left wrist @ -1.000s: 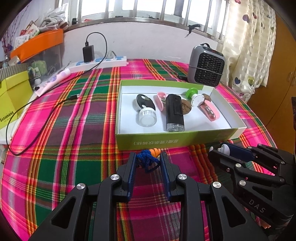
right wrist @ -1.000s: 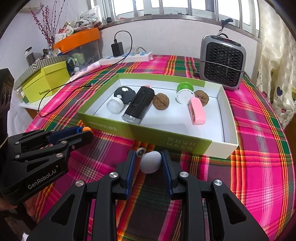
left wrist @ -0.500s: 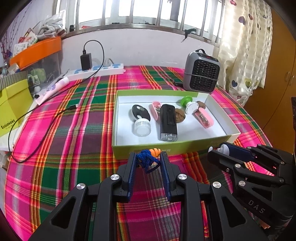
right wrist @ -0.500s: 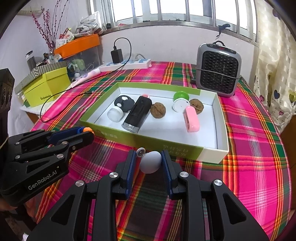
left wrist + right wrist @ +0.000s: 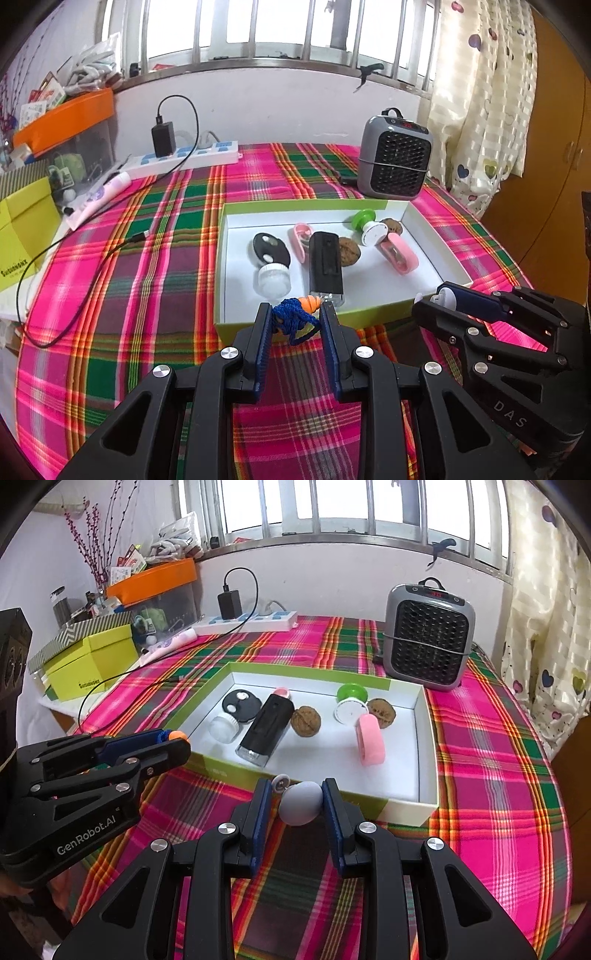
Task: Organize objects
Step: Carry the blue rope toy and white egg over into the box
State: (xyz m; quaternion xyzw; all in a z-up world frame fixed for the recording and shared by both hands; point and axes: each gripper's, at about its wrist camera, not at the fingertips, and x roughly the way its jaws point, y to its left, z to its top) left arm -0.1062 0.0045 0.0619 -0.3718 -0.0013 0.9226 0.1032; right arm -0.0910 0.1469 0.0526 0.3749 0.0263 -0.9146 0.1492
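Observation:
An open green box (image 5: 295, 202) with a white inside lies on the plaid table. It holds a black device (image 5: 325, 264), two walnuts, pink cases, a green-and-white lid and a small clear jar. My left gripper (image 5: 295, 314) hangs over the box's near wall, shut on a blue cord with an orange tip (image 5: 291, 323). In the right wrist view the right gripper (image 5: 297, 794) is shut on a grey egg-shaped thing (image 5: 300, 804) with a small ring, just in front of the box (image 5: 310, 672). The left gripper (image 5: 177, 743) shows at the left there.
A grey heater (image 5: 428, 642) stands behind the box at the right. A white power strip (image 5: 184, 157) with a black charger and a trailing cable (image 5: 92, 266) lies at the back left. A yellow-green carton (image 5: 92, 661) and an orange bin sit left; curtains hang right.
Both grippers have drawn back and up a little from the box, which now looks smaller and farther. Both grips are unchanged.

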